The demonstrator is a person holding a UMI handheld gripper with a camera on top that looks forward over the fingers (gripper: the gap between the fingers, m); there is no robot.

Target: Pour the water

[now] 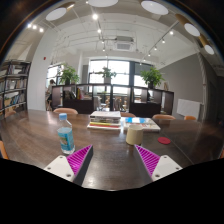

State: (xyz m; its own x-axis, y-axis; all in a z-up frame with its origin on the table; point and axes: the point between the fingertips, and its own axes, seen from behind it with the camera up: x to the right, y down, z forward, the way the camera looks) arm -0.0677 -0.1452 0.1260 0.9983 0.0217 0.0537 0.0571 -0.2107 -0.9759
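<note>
one view only, the gripper view. the gripper (112,160) sat over a dark wooden table (110,172), its two fingers spread wide with the magenta pads (78,157) facing each other across bare table. nothing was held; nothing stood between the fingers.

a clear water bottle (66,134) with a blue label stood upright on the table, ahead of the left finger and slightly outside it, apart from the pad. a pale cup (133,135) stood ahead of the right finger, also apart from it. bottle and cup were near each other, the gap between them roughly in line with the open jaws. beyond them lay a stack of books (105,120), and a small red round object (164,141) lay off to the right of the cup. chairs, plants and windows filled the room behind.

judgement: the task was at its start, an approach step, no grasp made. the bottle cap could not be made out. the next move probably called for swinging left and forward to bring the bottle between the fingers, then closing on its body below the label before any tilt toward the cup.
</note>
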